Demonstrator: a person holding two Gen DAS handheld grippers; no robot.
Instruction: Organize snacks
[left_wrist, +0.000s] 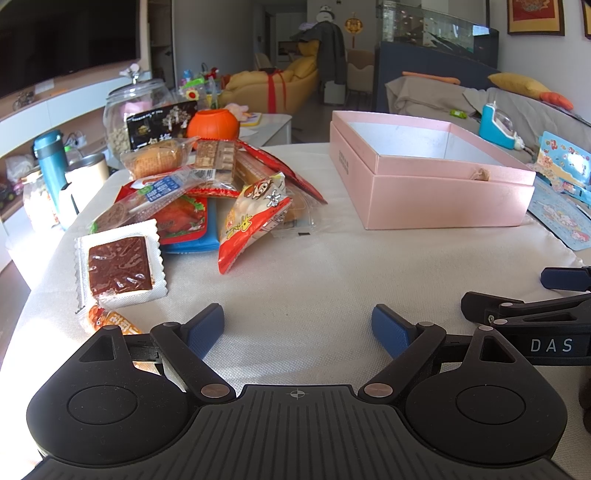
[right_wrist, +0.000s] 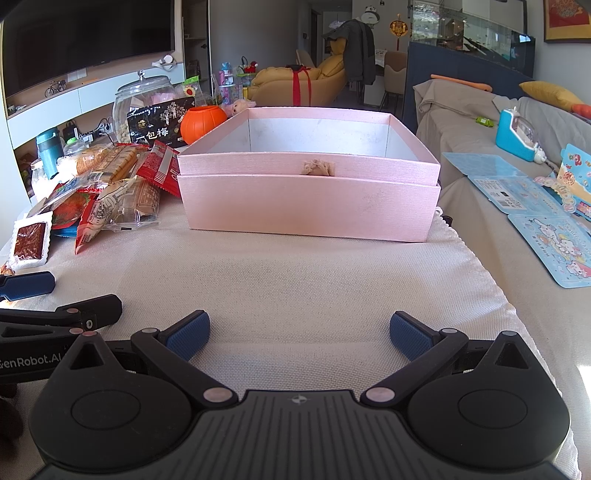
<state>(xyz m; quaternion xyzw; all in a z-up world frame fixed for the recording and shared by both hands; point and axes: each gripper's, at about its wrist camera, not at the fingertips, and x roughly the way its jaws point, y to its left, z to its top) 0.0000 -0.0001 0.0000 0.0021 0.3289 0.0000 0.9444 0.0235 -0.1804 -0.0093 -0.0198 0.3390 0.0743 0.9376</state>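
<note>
1. The left gripper (left_wrist: 297, 328) hovers low over the cloth-covered table (left_wrist: 314, 280) near its front edge, jaws spread wide, nothing between the blue pads (left_wrist: 205, 328); they touch no packet.
2. The right gripper (right_wrist: 299, 334) sits just beside it, also at the front edge, equally wide open and empty, pointing straight at the pink box (right_wrist: 310, 192).
3. Each tool shows at the other camera's side edge; the two are close together but I cannot tell whether they touch.
4. The snacks lie in a loose pile (left_wrist: 207, 195) at the table's left side, packets overlapping one another.
5. Nearest the left gripper is a white-edged packet with a dark brown slab (left_wrist: 120, 267); beside it a red and yellow bag (left_wrist: 251, 221) leans on the heap.
6. The pink box stands open at the far right part of the table, its interior bare, well apart from both tools.
7. A glass jar (left_wrist: 129, 110) and an orange pumpkin-shaped pot (left_wrist: 213, 123) stand behind the pile at the far left edge.
</note>
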